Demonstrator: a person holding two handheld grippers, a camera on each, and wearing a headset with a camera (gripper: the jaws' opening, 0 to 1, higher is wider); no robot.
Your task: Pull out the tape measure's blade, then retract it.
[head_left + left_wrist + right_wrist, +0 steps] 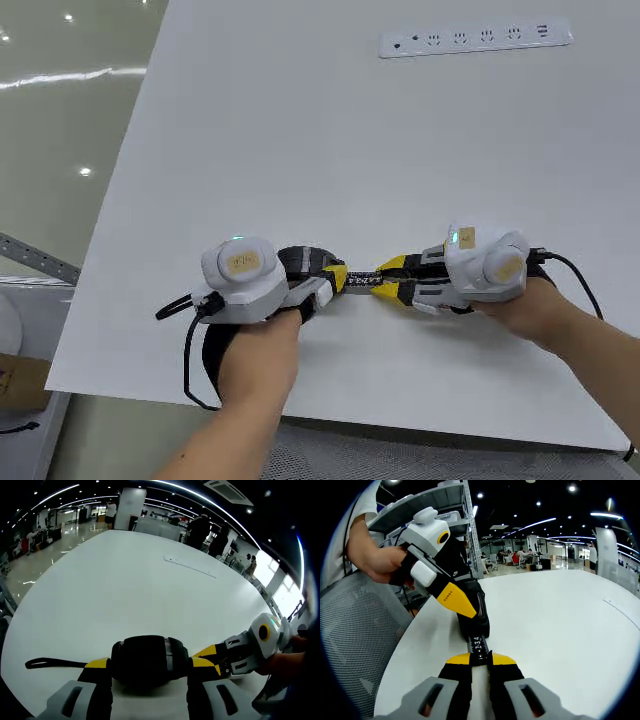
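Status from my end: left gripper (150, 664) is clamped across the black tape measure (150, 652), one yellow-tipped jaw on each side of the case, so the jaws stand about a case-width apart. In the left gripper view the case sits on the white table (125, 580) right at the jaw tips, and its black strap (50, 663) trails out to the view's left along the tabletop. Right gripper (477, 659) is pinched almost fully closed on the blade (476, 642). I can read the digits 2, 3, 4 on the short stretch exposed between its yellow tips and the case mouth. The blade is out only a little and runs straight from the case into the right jaws. I can't tell whether the end hook is inside them, since the jaws hide it. In the head view both grippers sit near the front edge of the table, tips facing each other and close together, with the short blade bridging the gap. The left hand (260, 355) holds one and the right hand (530, 305) holds the other. A black cable (185, 360) loops off the rear of the left gripper past the table edge. A white power strip (475, 38) lies well apart at the far side of the table. In the right gripper view a mesh chair back (350, 645) and a shelving rack (455, 510) sit behind the left gripper.
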